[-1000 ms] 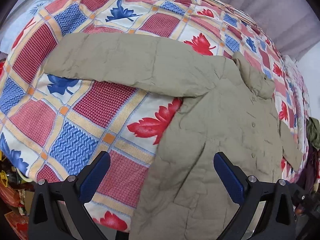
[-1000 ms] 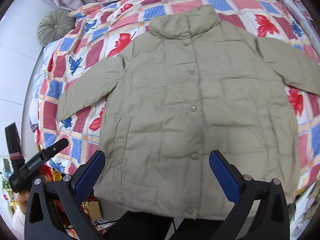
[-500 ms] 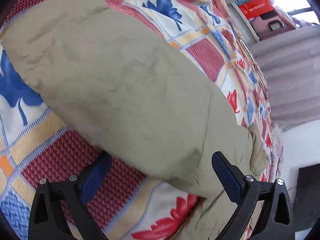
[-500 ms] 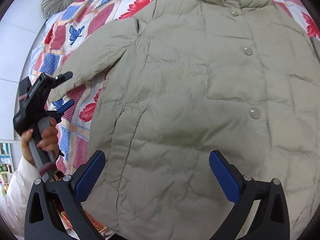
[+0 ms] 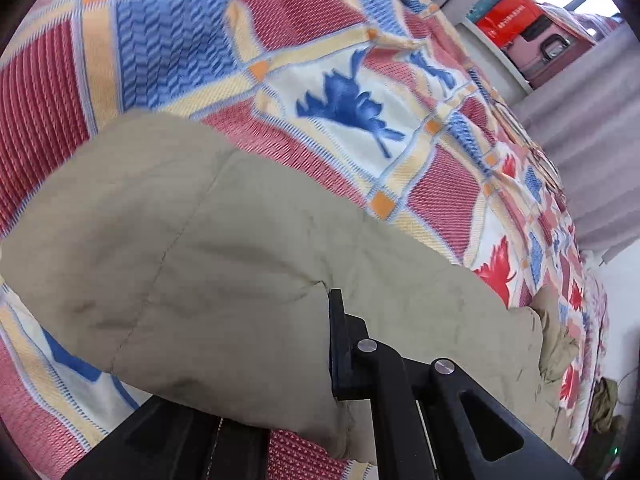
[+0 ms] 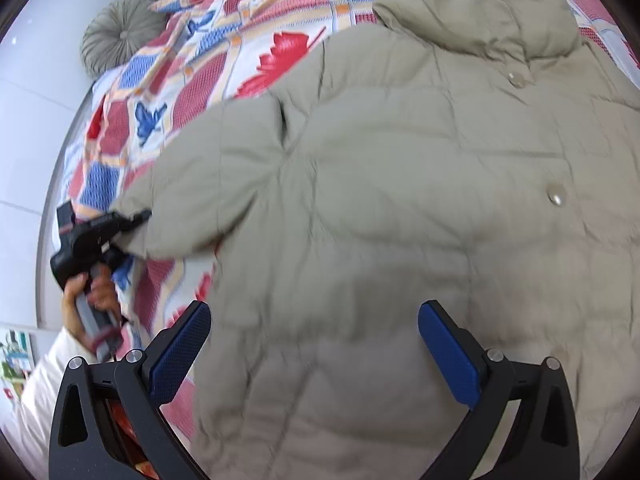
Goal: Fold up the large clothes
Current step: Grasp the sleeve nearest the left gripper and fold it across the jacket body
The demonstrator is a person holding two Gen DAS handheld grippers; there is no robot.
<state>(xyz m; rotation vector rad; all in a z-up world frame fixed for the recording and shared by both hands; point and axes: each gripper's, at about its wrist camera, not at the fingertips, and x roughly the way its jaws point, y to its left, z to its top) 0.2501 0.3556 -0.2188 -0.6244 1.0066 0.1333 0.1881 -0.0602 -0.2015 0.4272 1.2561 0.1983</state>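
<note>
A khaki padded jacket (image 6: 400, 200) lies front up on a patchwork quilt (image 6: 208, 76), collar at the far side. Its left sleeve (image 5: 200, 260) fills the left wrist view. My left gripper (image 5: 320, 360) is shut on the sleeve near its cuff; one black finger (image 5: 340, 344) shows against the fabric, the other is hidden under it. In the right wrist view the left gripper (image 6: 132, 220) pinches the sleeve end (image 6: 180, 200). My right gripper (image 6: 316, 352) is open and empty, hovering over the jacket's lower front.
A round grey cushion (image 6: 120, 40) lies at the bed's far left corner. A shelf with a red box (image 5: 516, 16) and grey curtain (image 5: 592, 128) stand beyond the bed. White wall (image 6: 24, 140) runs along the left.
My left gripper has closed on the jacket's left sleeve, which it straddled open before. My right gripper has moved closer over the jacket front.
</note>
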